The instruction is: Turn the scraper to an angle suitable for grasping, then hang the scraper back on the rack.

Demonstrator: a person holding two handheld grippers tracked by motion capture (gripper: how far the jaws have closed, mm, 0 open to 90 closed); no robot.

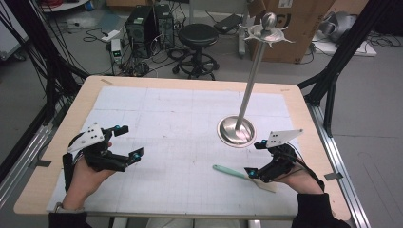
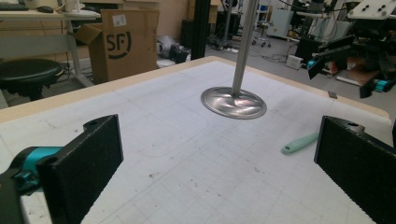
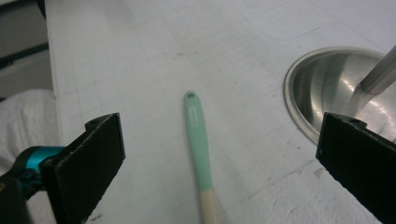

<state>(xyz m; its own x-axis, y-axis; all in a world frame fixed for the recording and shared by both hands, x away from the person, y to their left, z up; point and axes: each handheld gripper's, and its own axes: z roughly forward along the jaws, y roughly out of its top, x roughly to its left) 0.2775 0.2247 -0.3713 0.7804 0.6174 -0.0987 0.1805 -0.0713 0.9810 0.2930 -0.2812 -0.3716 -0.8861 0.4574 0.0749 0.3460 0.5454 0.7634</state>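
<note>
Both tools [image 1: 127, 141] [image 1: 257, 158] gape; spatula [image 3: 199, 154] between right jaws.

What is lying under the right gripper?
A green-handled spatula lies on the mat below the open right gripper. Its pale blade end is partly covered by the gripper.

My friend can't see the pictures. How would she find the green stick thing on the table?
Look at the white mat on the table, then find the tall shiny metal stand. Just in front of its round base, by the right gripper, lies a spatula. It is the only mint-green thing there, a thin handle with a cream end.
</note>
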